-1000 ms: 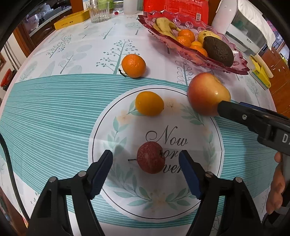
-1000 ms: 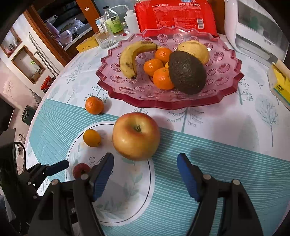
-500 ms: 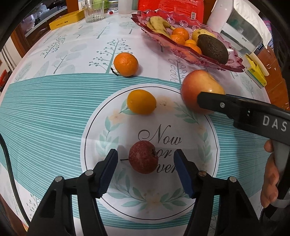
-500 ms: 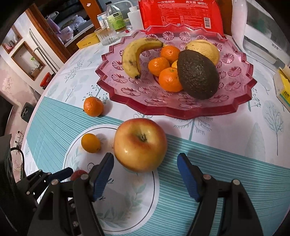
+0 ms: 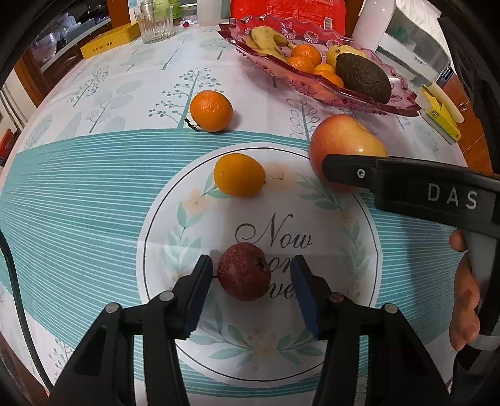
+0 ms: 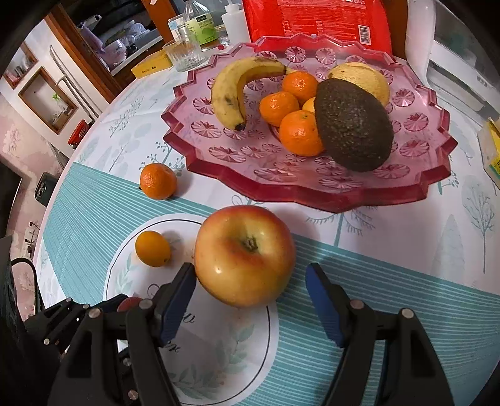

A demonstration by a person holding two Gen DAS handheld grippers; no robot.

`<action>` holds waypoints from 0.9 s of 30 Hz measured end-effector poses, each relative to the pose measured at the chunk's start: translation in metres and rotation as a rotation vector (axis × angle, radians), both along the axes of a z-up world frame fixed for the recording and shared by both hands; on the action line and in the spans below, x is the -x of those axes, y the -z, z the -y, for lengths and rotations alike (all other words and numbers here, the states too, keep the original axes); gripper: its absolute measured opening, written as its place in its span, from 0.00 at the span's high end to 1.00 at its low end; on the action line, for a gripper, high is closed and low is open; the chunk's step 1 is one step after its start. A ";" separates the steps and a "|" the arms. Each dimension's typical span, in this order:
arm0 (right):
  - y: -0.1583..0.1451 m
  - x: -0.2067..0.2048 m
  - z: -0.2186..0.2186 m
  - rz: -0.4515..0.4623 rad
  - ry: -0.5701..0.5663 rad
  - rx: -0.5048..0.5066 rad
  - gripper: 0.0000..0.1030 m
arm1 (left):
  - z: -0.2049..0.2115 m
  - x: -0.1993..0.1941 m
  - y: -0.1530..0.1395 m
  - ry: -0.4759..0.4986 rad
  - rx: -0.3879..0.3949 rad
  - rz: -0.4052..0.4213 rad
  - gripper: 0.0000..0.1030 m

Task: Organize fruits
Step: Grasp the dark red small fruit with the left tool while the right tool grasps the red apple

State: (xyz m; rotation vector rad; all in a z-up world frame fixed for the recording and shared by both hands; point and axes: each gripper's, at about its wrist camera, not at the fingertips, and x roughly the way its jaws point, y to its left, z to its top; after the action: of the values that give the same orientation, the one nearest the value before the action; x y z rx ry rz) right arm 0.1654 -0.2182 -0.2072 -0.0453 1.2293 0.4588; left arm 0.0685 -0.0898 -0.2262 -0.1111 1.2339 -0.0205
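My left gripper (image 5: 250, 287) is open, with a small dark red fruit (image 5: 244, 271) on the tablecloth between its blue pads, not touching. My right gripper (image 6: 250, 299) is open, its pads on either side of a red-yellow apple (image 6: 245, 254); the left pad is close to the apple. The apple also shows in the left wrist view (image 5: 343, 143), behind the right gripper's finger. A small yellow-orange fruit (image 5: 239, 175) and a mandarin (image 5: 211, 111) lie loose. The pink glass fruit plate (image 6: 281, 184) holds a banana, mandarins, an avocado and a yellow fruit.
A drinking glass (image 6: 184, 56), bottles, a yellow box (image 5: 107, 43) and a red packet (image 6: 315, 22) stand behind the plate. A white appliance (image 6: 459, 62) and a yellow packet (image 5: 440, 112) are at the right. The table edge curves away at the left.
Both grippers have moved forward. The red fruit now sits between the left pads, and the apple sits between the right pads. No fruit has moved.
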 end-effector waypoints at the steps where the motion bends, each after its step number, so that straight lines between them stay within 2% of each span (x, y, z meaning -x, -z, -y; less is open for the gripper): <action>1: 0.001 0.000 -0.001 0.000 -0.003 -0.001 0.29 | 0.000 0.000 0.001 0.002 0.000 -0.003 0.58; 6: 0.003 0.000 -0.005 0.008 -0.008 0.000 0.37 | 0.002 -0.001 0.002 0.012 -0.026 -0.008 0.66; 9: 0.003 0.000 -0.006 0.018 -0.016 0.004 0.37 | 0.004 -0.001 0.002 0.018 -0.037 -0.006 0.69; 17: 0.002 0.007 -0.008 0.043 -0.031 0.017 0.37 | 0.000 0.000 0.002 0.021 0.004 -0.003 0.70; 27: 0.002 0.023 -0.004 0.020 -0.045 -0.013 0.38 | -0.003 0.007 -0.010 0.019 0.046 0.039 0.71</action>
State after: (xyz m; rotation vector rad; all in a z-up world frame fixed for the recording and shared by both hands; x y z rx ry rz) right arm 0.1428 -0.2143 -0.2090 -0.0659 1.2073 0.5043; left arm 0.0611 -0.0865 -0.2165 -0.1382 1.1962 -0.0667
